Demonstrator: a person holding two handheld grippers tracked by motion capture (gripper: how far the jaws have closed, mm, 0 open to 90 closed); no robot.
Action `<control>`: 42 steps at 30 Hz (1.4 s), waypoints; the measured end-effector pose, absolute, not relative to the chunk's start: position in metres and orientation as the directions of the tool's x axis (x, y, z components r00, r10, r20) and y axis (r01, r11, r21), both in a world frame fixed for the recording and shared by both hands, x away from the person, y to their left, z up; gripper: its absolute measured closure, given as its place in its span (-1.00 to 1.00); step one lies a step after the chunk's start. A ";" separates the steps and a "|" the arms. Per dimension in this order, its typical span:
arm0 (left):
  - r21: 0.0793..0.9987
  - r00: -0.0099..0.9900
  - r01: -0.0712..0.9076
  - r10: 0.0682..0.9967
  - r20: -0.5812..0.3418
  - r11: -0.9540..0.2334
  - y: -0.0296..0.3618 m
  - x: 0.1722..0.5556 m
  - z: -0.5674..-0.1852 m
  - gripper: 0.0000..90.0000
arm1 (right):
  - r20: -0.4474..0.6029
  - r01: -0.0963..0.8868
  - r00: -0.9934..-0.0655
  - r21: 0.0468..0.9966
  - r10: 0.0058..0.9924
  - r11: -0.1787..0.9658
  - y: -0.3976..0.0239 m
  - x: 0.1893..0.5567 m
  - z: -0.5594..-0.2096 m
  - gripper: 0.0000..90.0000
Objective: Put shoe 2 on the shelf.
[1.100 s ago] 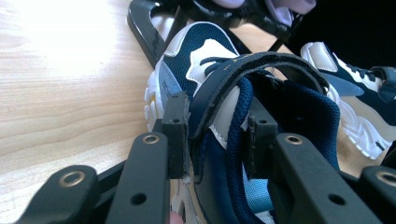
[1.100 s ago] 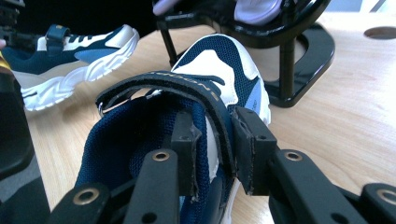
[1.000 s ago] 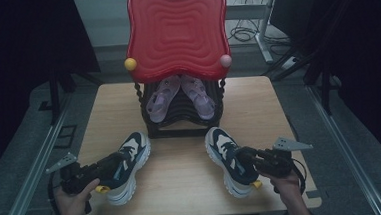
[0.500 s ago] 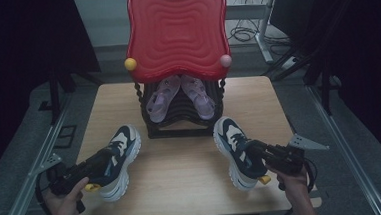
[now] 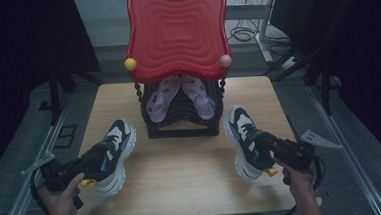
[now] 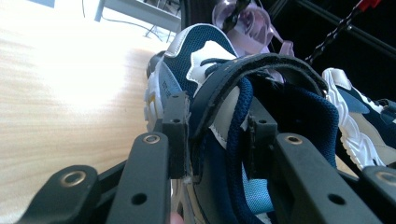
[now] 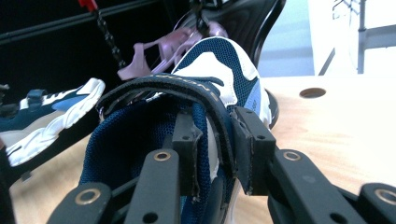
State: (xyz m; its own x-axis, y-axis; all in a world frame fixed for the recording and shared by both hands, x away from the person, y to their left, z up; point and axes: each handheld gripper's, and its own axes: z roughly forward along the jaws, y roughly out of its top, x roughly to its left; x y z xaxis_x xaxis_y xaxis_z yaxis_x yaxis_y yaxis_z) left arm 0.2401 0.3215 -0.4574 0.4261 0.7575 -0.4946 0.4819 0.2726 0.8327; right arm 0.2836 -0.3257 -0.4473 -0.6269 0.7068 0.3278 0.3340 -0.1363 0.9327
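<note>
A pale wooden worktop (image 5: 183, 183) fills the middle of the high view. At its far edge stands a black shoe rack (image 5: 182, 120) under a big red wavy-edged panel (image 5: 176, 33), with a yellow ball (image 5: 131, 64) at the panel's lower left corner and a pink ball (image 5: 225, 60) at its lower right. A pair of translucent lilac sandals (image 5: 180, 95) leans toes-up in the rack.

In front of the rack and to either side lie two navy-and-white sneakers, well apart from each other. The left sneaker (image 5: 112, 148) lies near the worktop's left front, toe pointing up toward the rack. The left gripper (image 5: 89, 164), held in the person's left hand (image 5: 61, 198), has its jaws closed on the side wall of the shoe's opening by the strap: one jaw outside, one inside, as the left gripper view shows on the left sneaker (image 6: 219, 93).

The right sneaker (image 5: 245, 139) lies just right of the rack, toe toward the far edge. The right gripper (image 5: 266, 150), in the right hand (image 5: 300, 178), grips it likewise, jaws pinching the collar and strap of the right sneaker (image 7: 205, 93), with one jaw in the shoe's mouth.
</note>
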 end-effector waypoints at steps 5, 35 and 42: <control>0.841 0.428 0.462 0.760 -0.489 0.282 0.325 0.247 -0.449 0.51 | 0.319 0.312 -0.620 0.939 0.717 -0.148 -0.328 0.291 -0.441 0.59; 0.865 0.471 0.366 0.733 -0.491 0.344 0.327 0.299 -0.393 0.52 | 0.315 0.191 -0.593 0.949 0.741 -0.251 -0.331 0.337 -0.394 0.59; 0.873 0.475 0.346 0.738 -0.479 0.344 0.324 0.309 -0.378 0.52 | 0.305 0.166 -0.598 0.952 0.741 -0.257 -0.330 0.346 -0.380 0.59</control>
